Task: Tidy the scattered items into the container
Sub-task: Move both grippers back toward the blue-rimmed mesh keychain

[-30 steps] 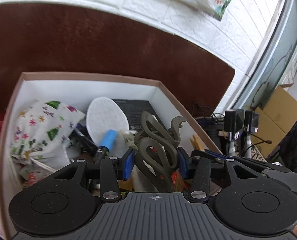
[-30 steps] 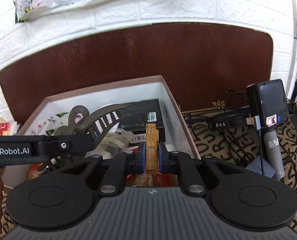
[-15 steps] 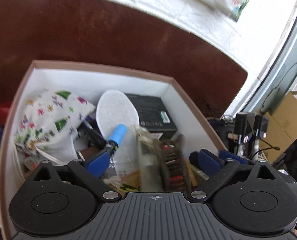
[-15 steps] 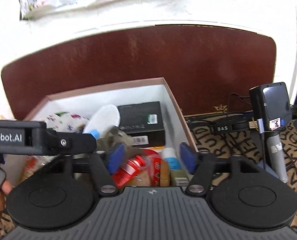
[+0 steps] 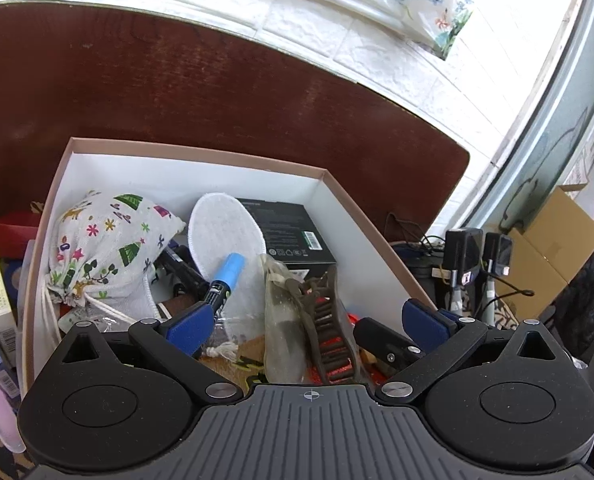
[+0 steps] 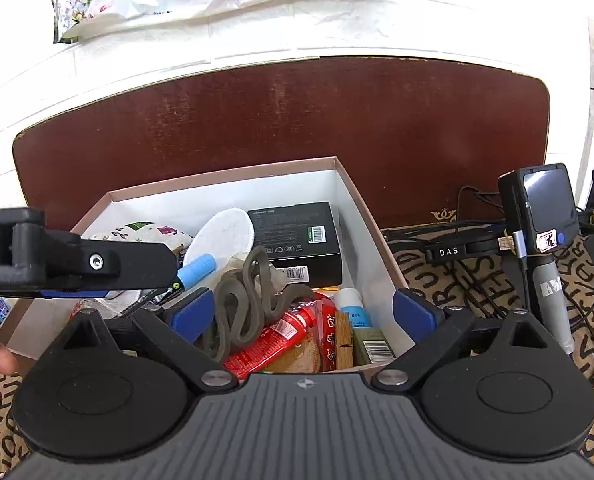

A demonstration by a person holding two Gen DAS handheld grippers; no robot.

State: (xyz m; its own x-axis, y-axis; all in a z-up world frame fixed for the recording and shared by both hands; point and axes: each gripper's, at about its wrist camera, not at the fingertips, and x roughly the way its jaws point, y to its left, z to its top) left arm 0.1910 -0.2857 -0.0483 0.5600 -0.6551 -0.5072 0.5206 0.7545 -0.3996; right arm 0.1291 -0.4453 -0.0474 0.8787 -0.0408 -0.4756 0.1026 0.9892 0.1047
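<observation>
Where the grey-brown hair claw (image 6: 249,304) lies, near the front middle of the box (image 5: 185,151), it rests on its side on a heap of packets, its wavy looped body and row of teeth showing, one edge over a red sachet (image 6: 269,340). Just right of it a wooden clothespin (image 6: 344,340) lies flat among the packets, beside a small white bottle with a blue label (image 6: 351,306) and an olive carton with a barcode (image 6: 373,346). Behind these sit a black carton (image 6: 297,236) against the box's far right corner, a round white pad (image 5: 225,232) leaning beside it, a marker with a light blue cap (image 5: 227,276), and a drawstring cloth pouch printed with small trees and flowers (image 5: 105,248) on the left side. A cloudy plastic bag (image 5: 281,320) lies just left of the claw.

The left gripper (image 5: 311,320) hovers above the box's near edge, its jaws spread wide, having just opened, nothing between them but the items below. The right gripper (image 6: 303,312) likewise stands wide apart, its jaws just opened, holding nothing.
</observation>
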